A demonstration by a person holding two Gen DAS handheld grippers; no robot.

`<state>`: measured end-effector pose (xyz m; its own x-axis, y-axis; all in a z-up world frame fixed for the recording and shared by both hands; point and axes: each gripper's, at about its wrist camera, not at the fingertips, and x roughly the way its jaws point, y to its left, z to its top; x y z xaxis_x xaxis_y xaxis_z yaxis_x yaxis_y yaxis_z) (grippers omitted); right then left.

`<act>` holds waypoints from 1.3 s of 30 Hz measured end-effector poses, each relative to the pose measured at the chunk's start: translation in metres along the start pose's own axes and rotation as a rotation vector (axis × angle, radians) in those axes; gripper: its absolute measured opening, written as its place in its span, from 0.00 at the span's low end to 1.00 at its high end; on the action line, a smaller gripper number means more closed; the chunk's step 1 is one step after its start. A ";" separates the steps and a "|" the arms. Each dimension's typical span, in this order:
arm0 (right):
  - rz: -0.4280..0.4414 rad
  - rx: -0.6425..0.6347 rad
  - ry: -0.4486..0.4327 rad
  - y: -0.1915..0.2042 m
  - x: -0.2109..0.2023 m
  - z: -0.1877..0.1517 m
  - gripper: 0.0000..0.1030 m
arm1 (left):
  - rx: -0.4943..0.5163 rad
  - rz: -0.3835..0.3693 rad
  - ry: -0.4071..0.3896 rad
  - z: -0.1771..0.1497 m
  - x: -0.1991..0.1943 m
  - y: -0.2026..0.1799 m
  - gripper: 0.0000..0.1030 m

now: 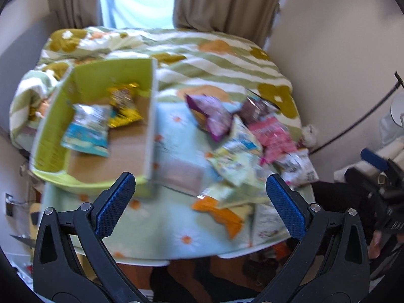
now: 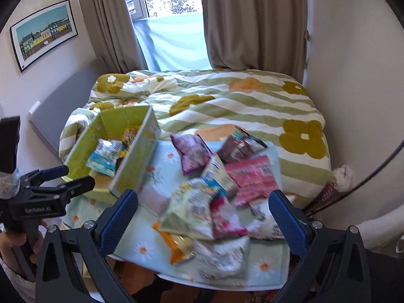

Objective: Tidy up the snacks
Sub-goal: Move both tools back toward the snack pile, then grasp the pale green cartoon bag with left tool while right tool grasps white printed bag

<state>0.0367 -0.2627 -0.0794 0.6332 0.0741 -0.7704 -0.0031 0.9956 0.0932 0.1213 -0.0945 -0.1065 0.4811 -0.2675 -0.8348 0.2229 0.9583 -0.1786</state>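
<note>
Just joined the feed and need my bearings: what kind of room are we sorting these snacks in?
Most likely a bedroom: a bed with a flowered duvet sits behind the small table, curtains frame a window, and a framed picture hangs on the wall.

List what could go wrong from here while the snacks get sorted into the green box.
1. The snack pile overlaps heavily, so a grab may drag several packets at once.
2. The orange packet and a white packet lie near the table's front edge and might slide off.
3. The green box sits close to the table's left edge; a nudge could shift it.
</note>
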 end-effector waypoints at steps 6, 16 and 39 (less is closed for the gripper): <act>-0.005 0.074 0.076 -0.041 0.014 -0.046 1.00 | 0.021 -0.031 0.096 -0.005 0.044 -0.037 1.00; 0.040 0.179 0.169 -0.059 0.058 -0.098 1.00 | 0.006 -0.095 0.269 0.003 0.135 -0.053 1.00; 0.131 0.124 0.290 -0.046 0.139 -0.129 1.00 | 0.025 -0.201 0.436 -0.010 0.210 -0.051 0.54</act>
<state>0.0244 -0.2907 -0.2720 0.3874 0.2319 -0.8923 0.0358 0.9633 0.2659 0.2027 -0.1987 -0.2781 0.0275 -0.3756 -0.9264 0.2978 0.8877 -0.3511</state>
